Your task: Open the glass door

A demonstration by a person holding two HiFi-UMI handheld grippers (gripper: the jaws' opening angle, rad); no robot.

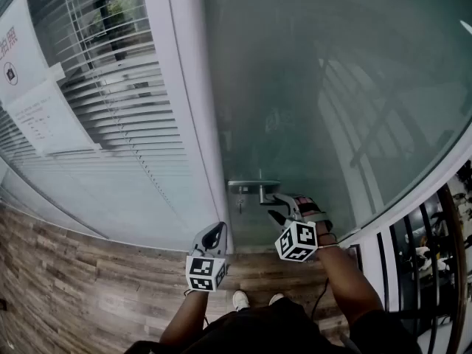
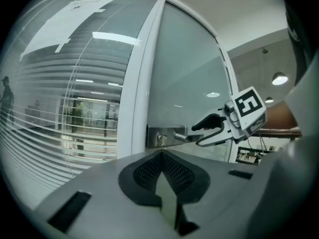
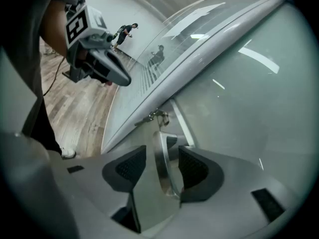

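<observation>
The frosted glass door (image 1: 317, 124) is closed against its white frame (image 1: 188, 109). Its metal lever handle (image 1: 258, 188) sticks out to the right of a lock plate with a key (image 1: 240, 203) in it. My right gripper (image 1: 276, 206) is open, its jaws set on either side of the handle (image 3: 163, 171) with a gap at the left pad. In the left gripper view the right gripper (image 2: 202, 132) straddles the lever's end (image 2: 179, 136). My left gripper (image 1: 214, 234) is shut and empty, held low in front of the frame, left of the handle.
Left of the frame is a window with slatted blinds (image 1: 110, 87) and paper notices (image 1: 44, 116) stuck on it. Wooden floor (image 1: 88, 286) lies below, with the person's shoes (image 1: 240, 299) close to the door. A dark railing (image 1: 435, 249) stands at the right.
</observation>
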